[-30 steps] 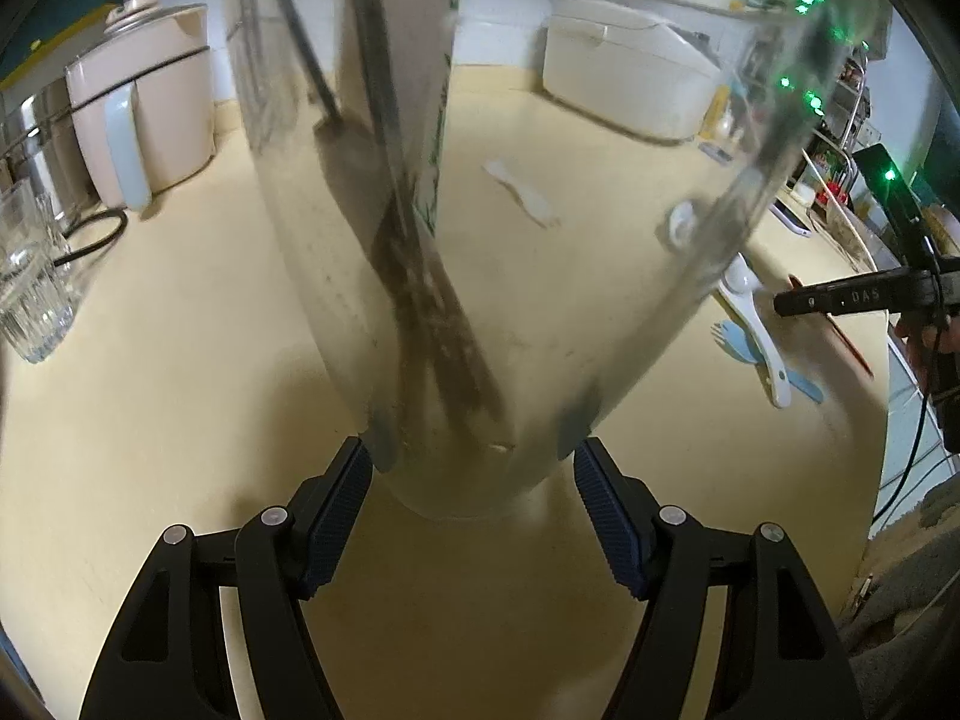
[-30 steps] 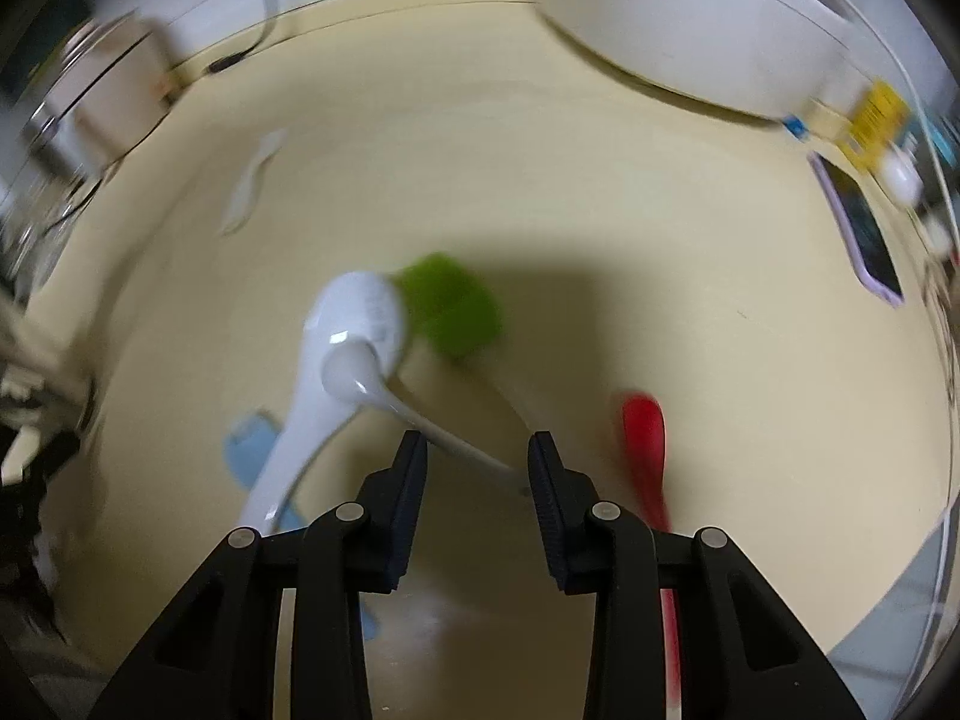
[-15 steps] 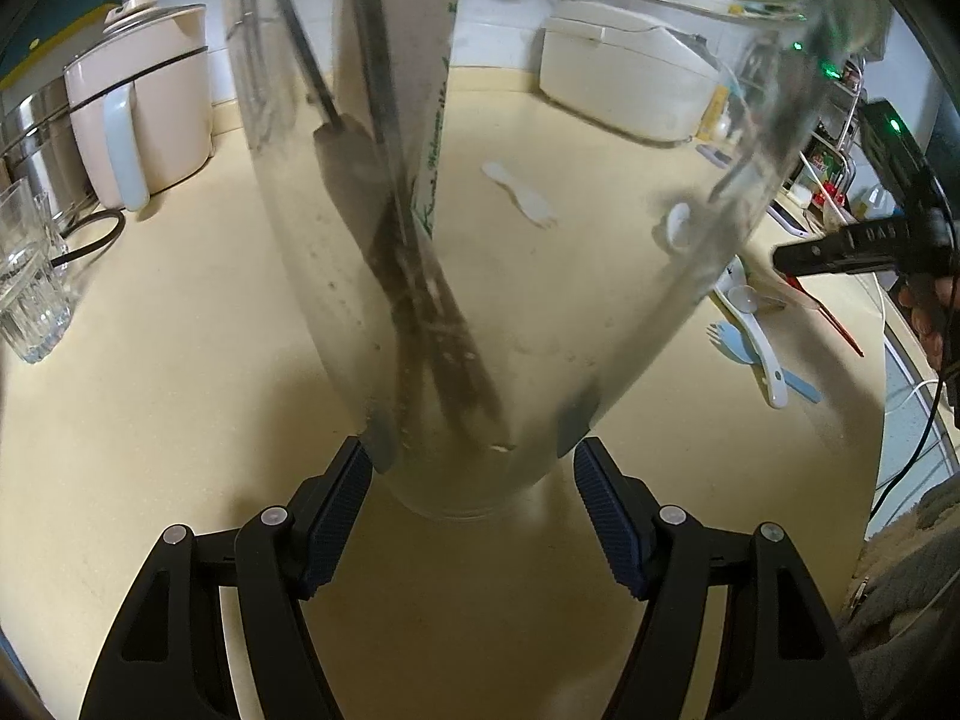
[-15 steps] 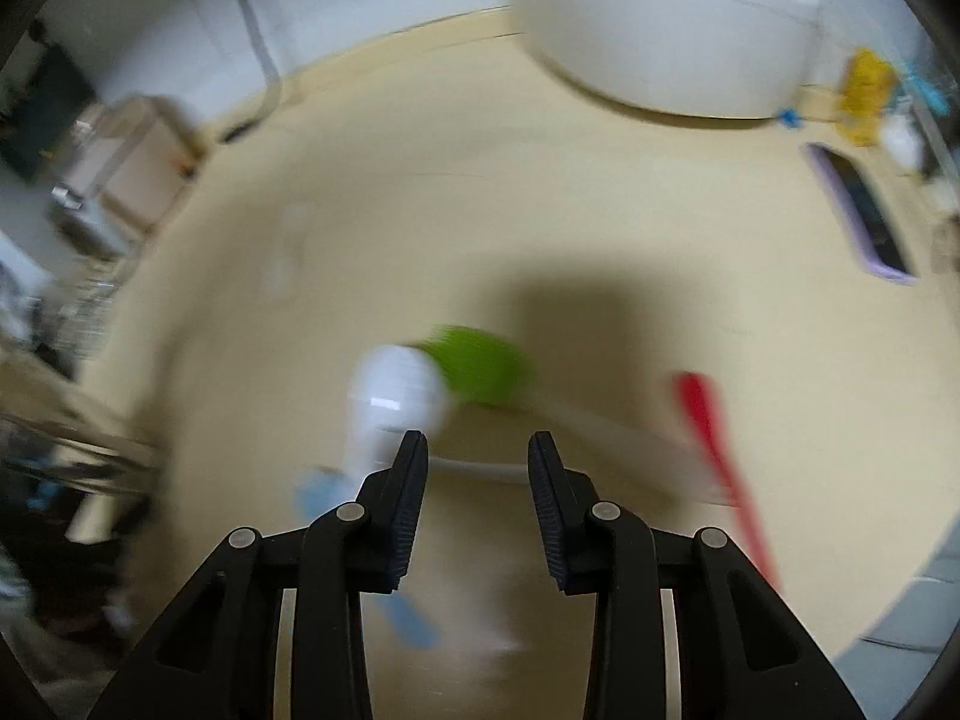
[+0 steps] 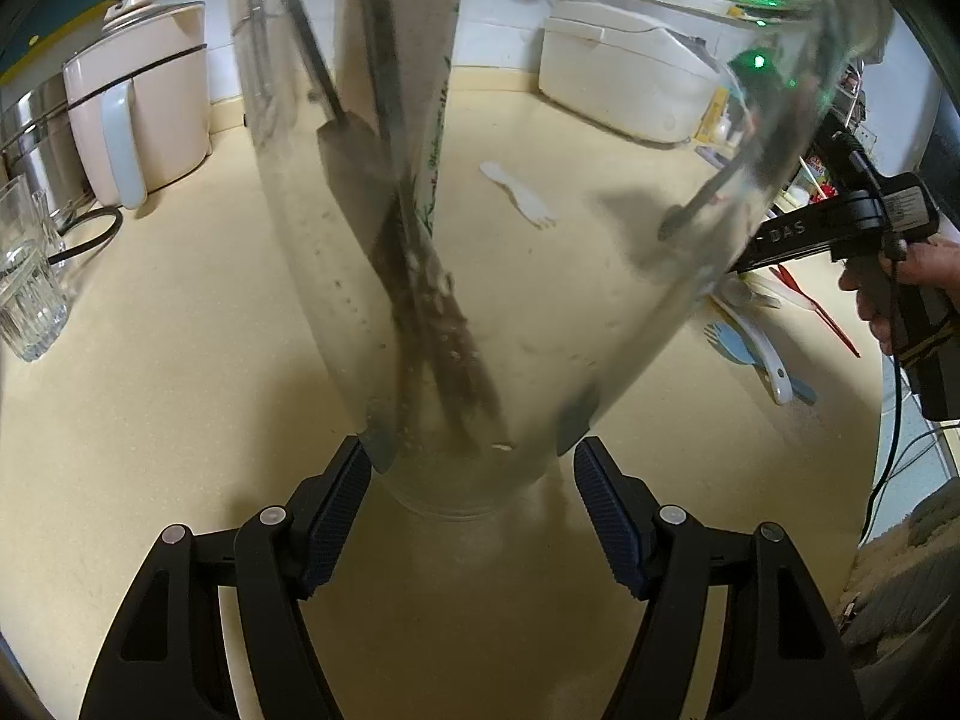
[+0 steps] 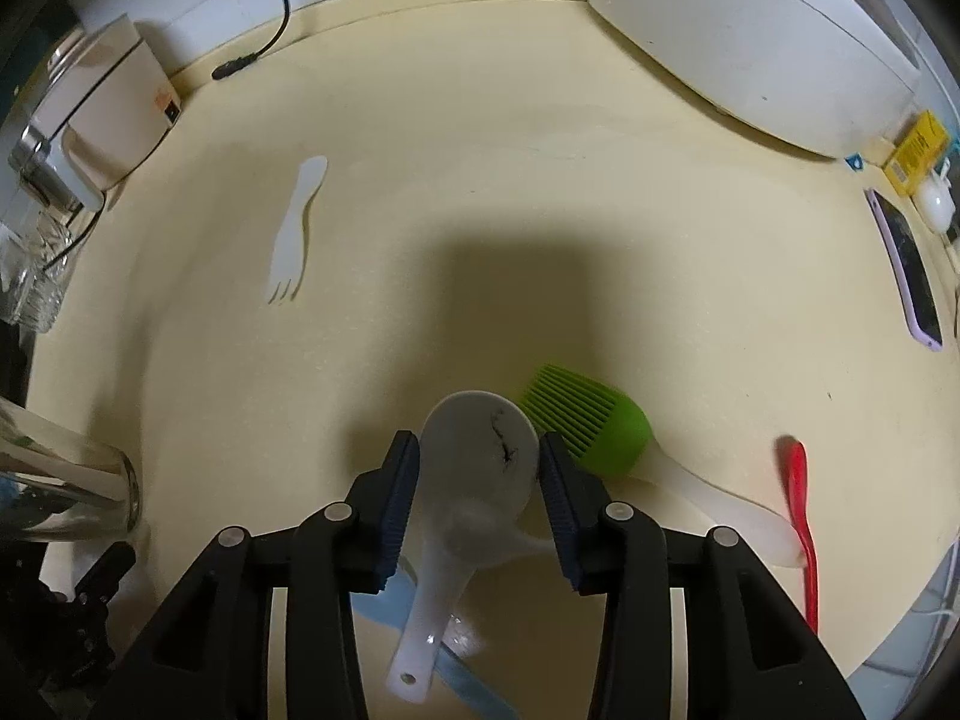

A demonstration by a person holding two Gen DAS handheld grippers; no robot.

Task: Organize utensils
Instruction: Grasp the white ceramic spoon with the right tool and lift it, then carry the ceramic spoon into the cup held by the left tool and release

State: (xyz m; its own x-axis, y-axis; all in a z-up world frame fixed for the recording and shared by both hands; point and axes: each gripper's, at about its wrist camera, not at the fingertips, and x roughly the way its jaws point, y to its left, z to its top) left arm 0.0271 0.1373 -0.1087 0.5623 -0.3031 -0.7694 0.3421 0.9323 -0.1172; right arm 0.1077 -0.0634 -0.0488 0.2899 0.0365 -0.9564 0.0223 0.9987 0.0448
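Since a moment ago the right gripper [image 6: 478, 468] has slid over the smooth white rice paddle [image 6: 474, 480], its ribbed jaws opening astride the bowl, while the left gripper [image 5: 471, 480] still clamps the clear glass [image 5: 540, 312].

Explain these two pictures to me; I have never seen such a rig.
No robot here: a person holds a two-fingered tool in each hand, with a camera on each looking along its fingers. In the left tool's view, the left gripper clasps a clear jug that holds dark utensils. In the right tool's view, the right gripper is opening around a white spoon. On the counter lie a green brush, a red utensil and a white fork.
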